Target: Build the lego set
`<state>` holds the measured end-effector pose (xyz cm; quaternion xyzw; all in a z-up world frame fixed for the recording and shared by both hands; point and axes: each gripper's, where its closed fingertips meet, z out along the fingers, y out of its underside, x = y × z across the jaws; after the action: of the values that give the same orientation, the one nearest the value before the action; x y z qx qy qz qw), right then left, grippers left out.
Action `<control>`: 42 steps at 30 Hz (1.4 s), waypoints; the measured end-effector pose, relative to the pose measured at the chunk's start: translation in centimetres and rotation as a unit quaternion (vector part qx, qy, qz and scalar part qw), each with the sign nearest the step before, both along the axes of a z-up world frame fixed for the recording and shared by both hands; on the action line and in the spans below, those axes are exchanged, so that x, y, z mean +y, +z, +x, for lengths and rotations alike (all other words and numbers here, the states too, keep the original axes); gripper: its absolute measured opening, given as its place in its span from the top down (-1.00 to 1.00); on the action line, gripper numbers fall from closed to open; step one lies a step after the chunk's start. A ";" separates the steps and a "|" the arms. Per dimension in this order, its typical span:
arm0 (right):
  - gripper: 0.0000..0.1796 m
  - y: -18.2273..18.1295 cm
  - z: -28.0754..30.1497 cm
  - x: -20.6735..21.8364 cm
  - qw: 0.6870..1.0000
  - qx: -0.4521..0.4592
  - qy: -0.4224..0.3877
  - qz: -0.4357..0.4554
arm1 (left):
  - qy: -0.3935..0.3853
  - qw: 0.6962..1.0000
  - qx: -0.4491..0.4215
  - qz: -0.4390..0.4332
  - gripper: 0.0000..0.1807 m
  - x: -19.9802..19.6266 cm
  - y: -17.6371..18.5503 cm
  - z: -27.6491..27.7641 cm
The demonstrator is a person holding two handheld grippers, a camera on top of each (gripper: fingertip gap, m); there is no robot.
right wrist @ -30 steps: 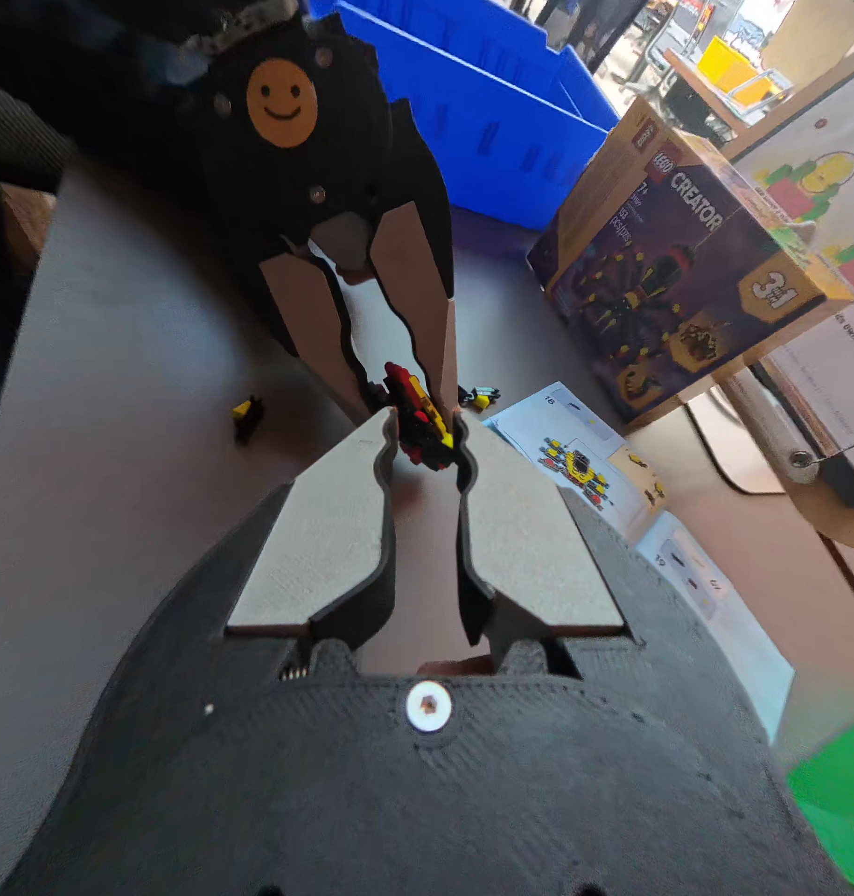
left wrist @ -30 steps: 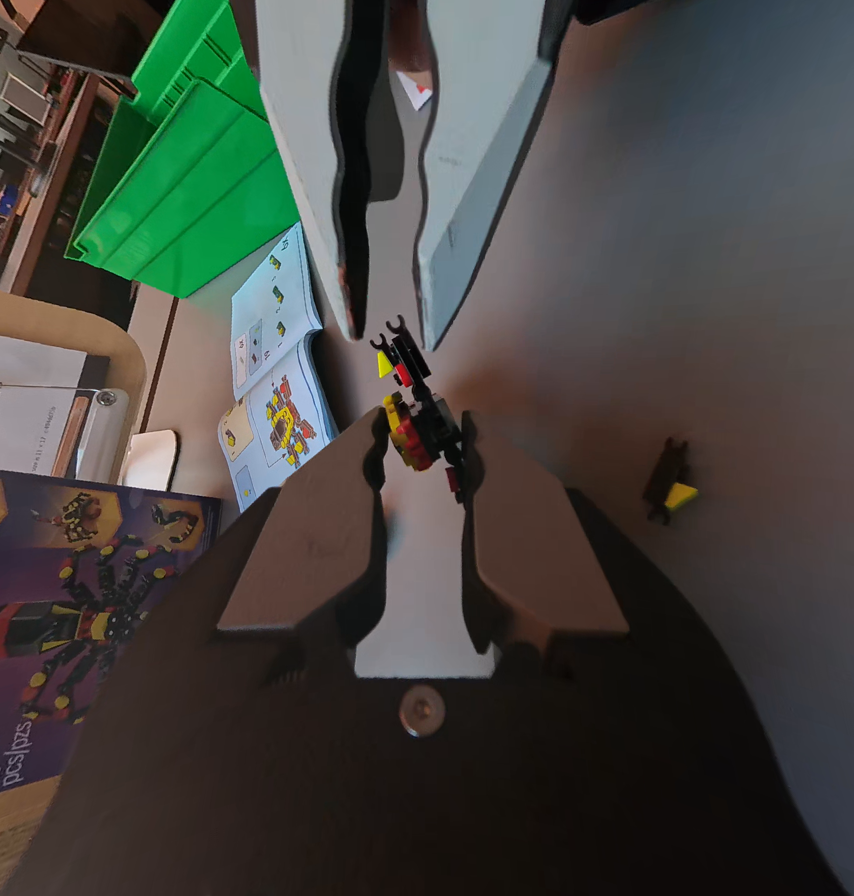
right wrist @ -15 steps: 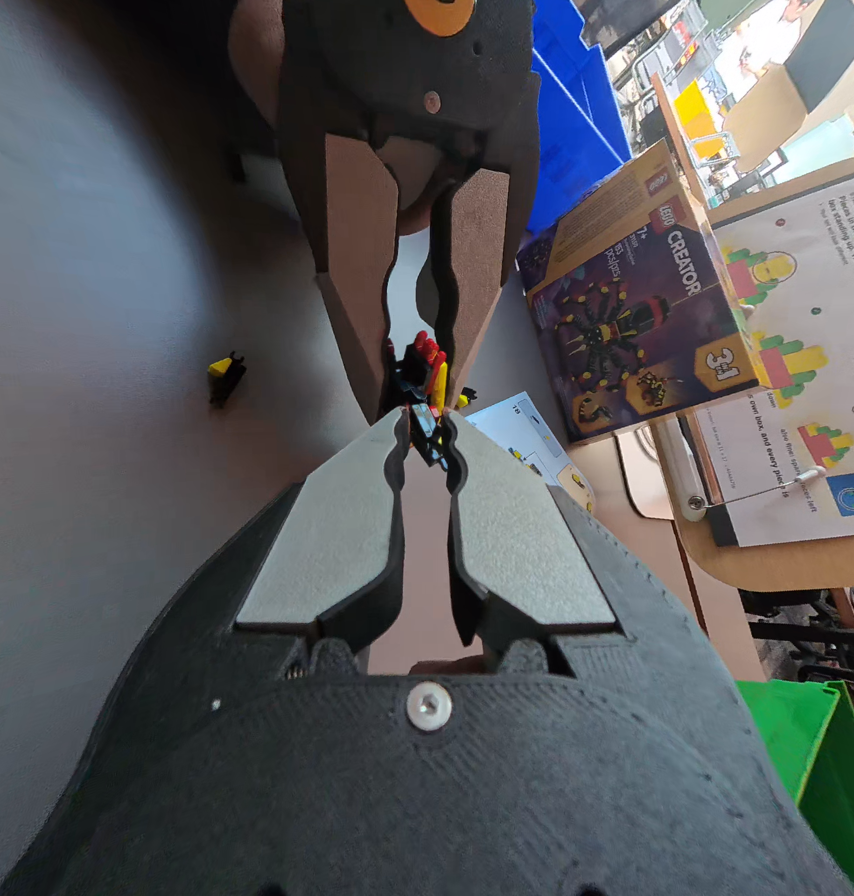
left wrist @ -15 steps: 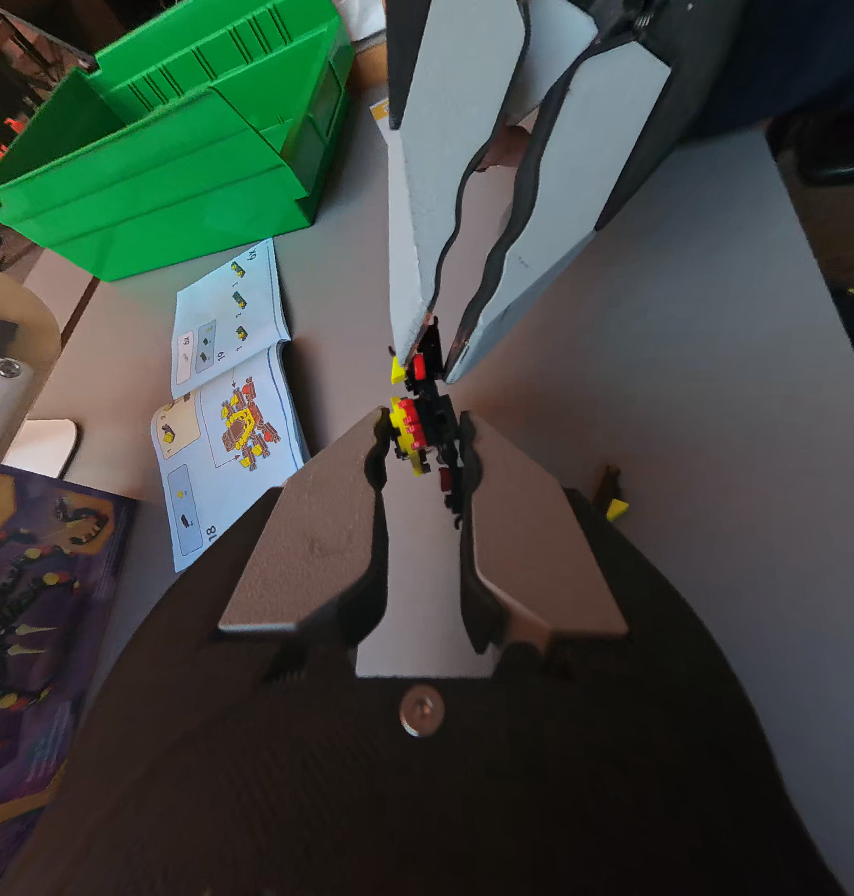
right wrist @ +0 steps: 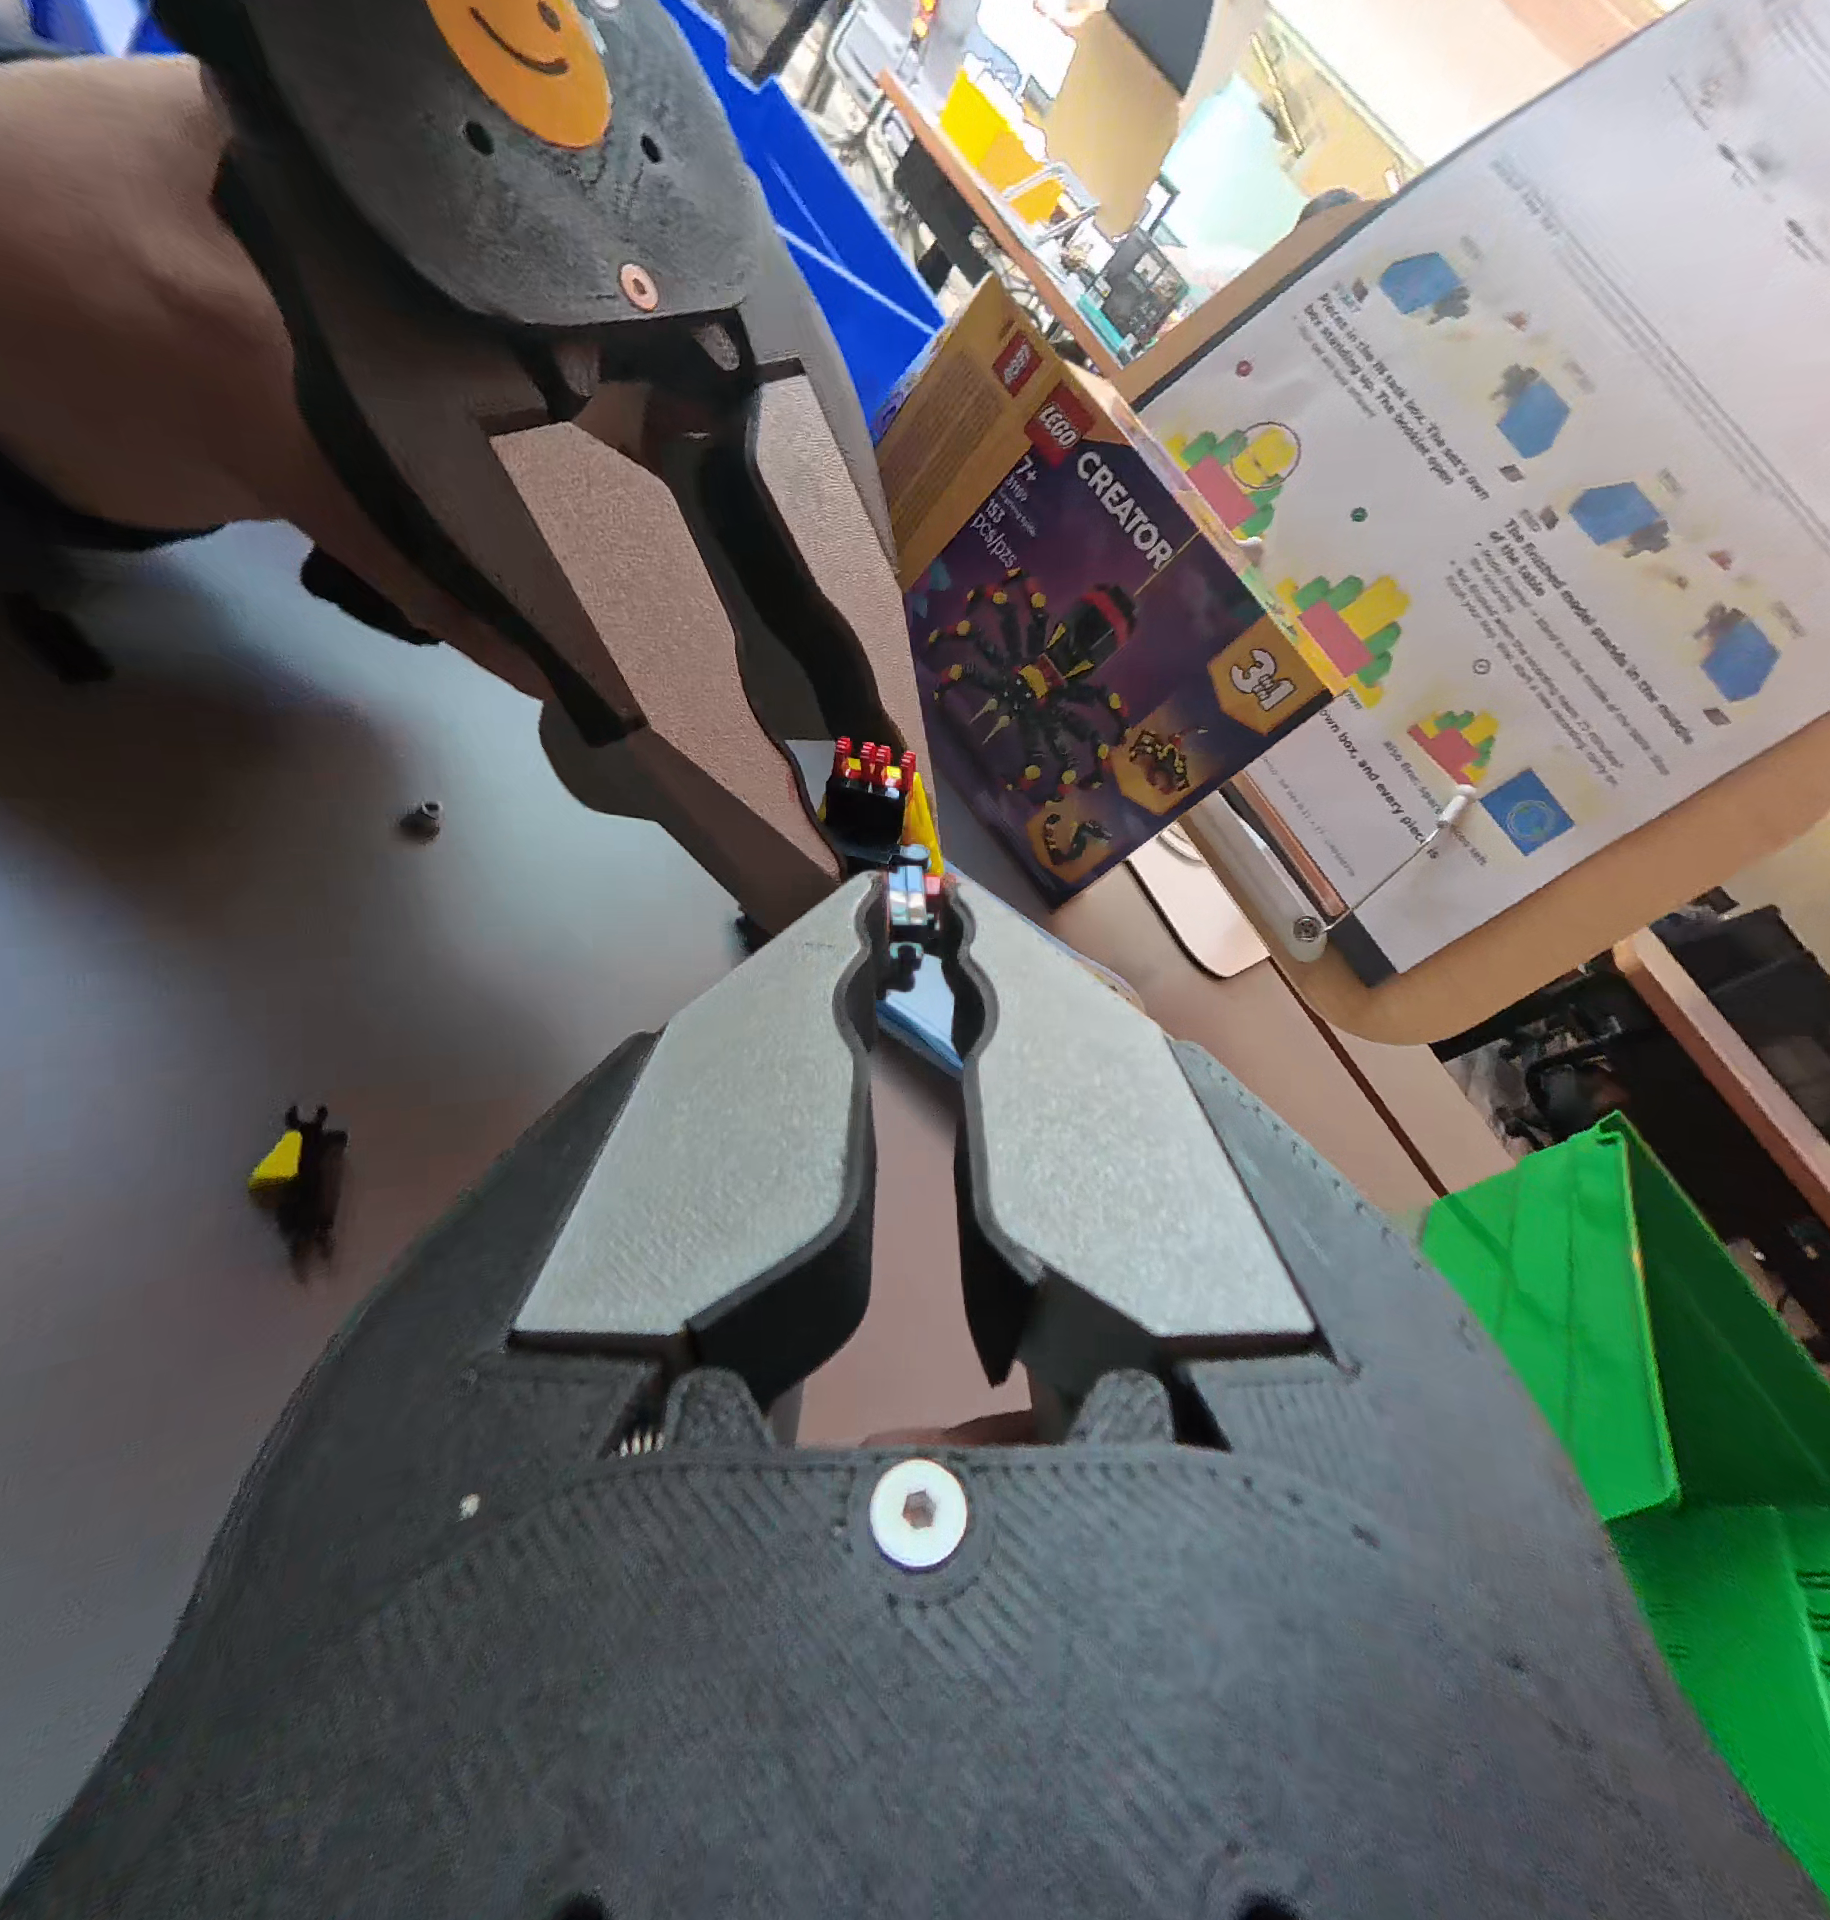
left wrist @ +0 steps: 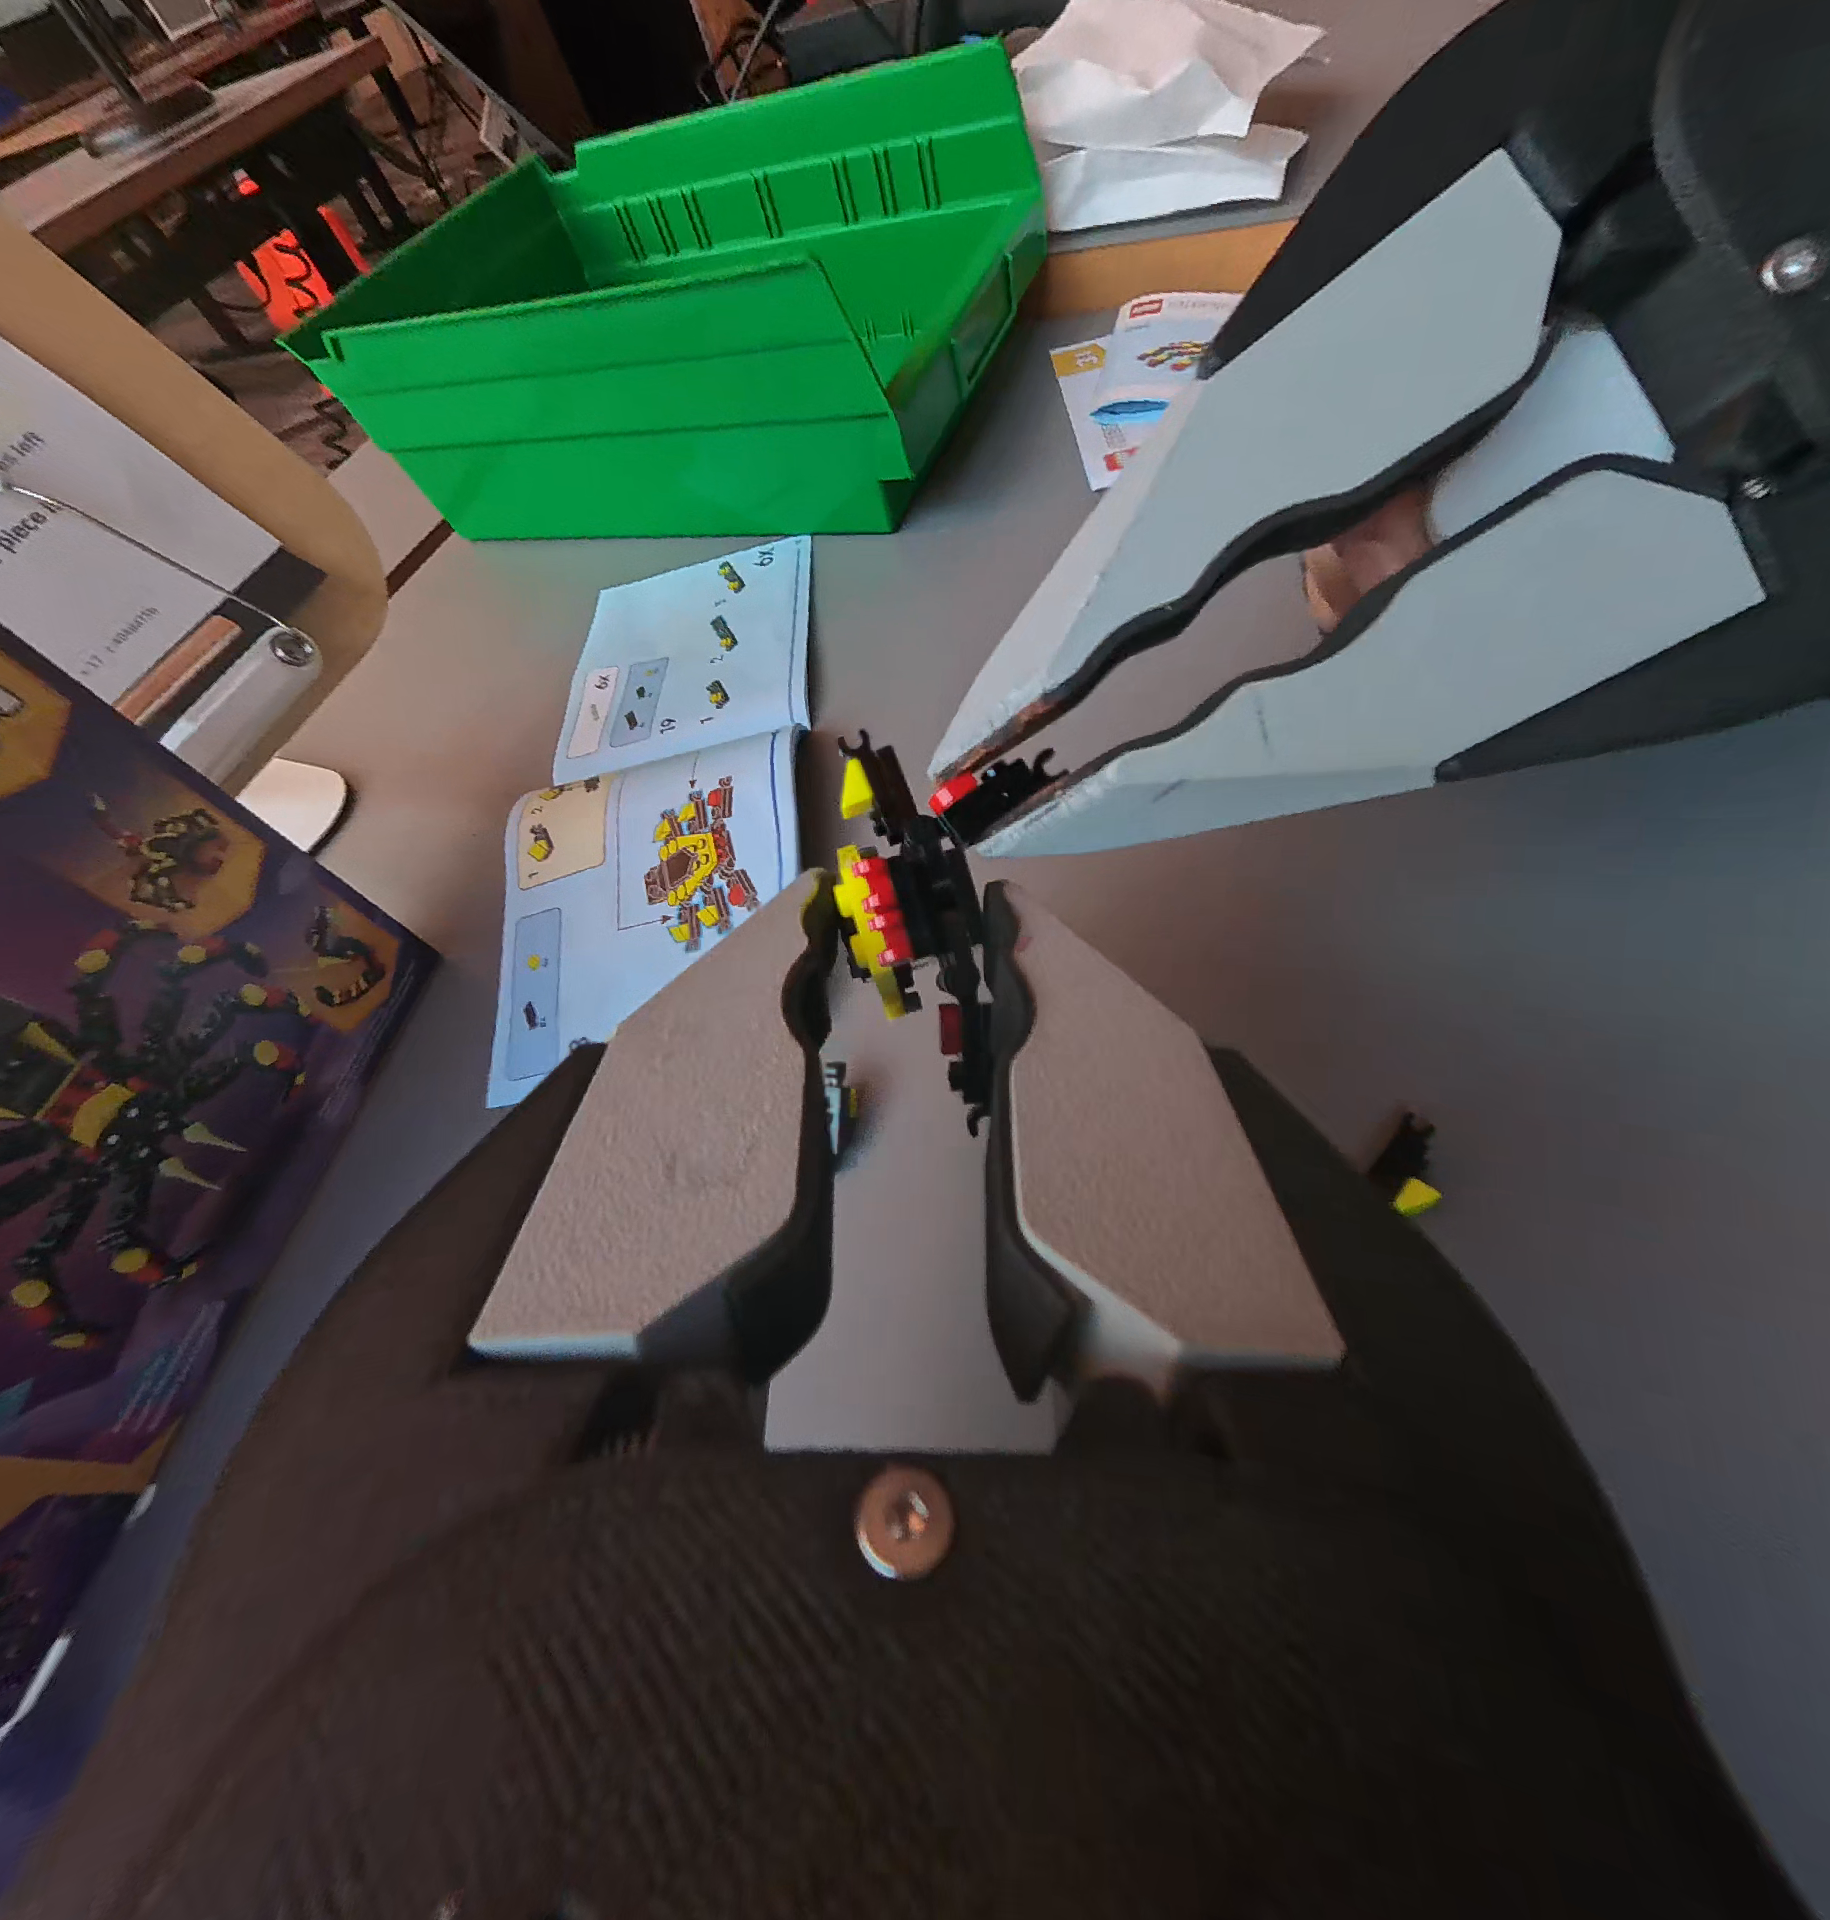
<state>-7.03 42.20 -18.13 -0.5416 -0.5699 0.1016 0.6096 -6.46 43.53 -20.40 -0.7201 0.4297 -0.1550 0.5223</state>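
My left gripper (left wrist: 906, 904) is shut on the small lego model (left wrist: 890, 920), a black body with yellow and red bricks, held above the grey table (left wrist: 1513, 1039). My right gripper (left wrist: 968, 805) comes in from the upper right and is shut on a black leg piece (left wrist: 999, 781) with a red end, which touches the model's top. In the right wrist view my right gripper (right wrist: 911, 888) pinches this small piece just below the model (right wrist: 869, 795), which the left gripper (right wrist: 875, 831) holds. A loose black and yellow piece (left wrist: 1404, 1169) lies on the table and also shows in the right wrist view (right wrist: 293, 1174).
An open instruction booklet (left wrist: 672, 821) lies under the model. A green bin (left wrist: 682, 343) stands behind it, with a second booklet (left wrist: 1129, 374) to its right. The purple set box (right wrist: 1077, 644) and a tilted sign board (right wrist: 1565, 468) stand at the side. A blue bin (right wrist: 828, 239) is behind.
My right gripper has swung from straight ahead to the upper right in the left view and closed from around the model onto a leg piece. The left gripper still holds the model.
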 end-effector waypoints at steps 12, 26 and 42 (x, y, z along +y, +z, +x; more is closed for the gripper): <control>0.92 0.2 0.3 -1.7 0.993 -0.050 0.109 -0.007 | -0.060 0.995 0.058 0.061 0.72 -1.7 0.3 0.0; 0.92 0.8 0.9 -3.9 0.974 -0.102 0.197 -0.037 | -0.139 0.981 0.084 0.105 0.72 -4.0 1.0 0.7; 0.92 -1.0 1.7 -5.5 0.936 -0.217 0.274 -0.045 | -0.190 0.969 0.117 0.108 0.72 -5.7 -0.8 1.6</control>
<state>-5.32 36.70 -19.17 -0.4005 -0.8093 0.1702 0.3946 -4.86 37.83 -21.18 -0.5777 0.6314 -0.1187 0.5035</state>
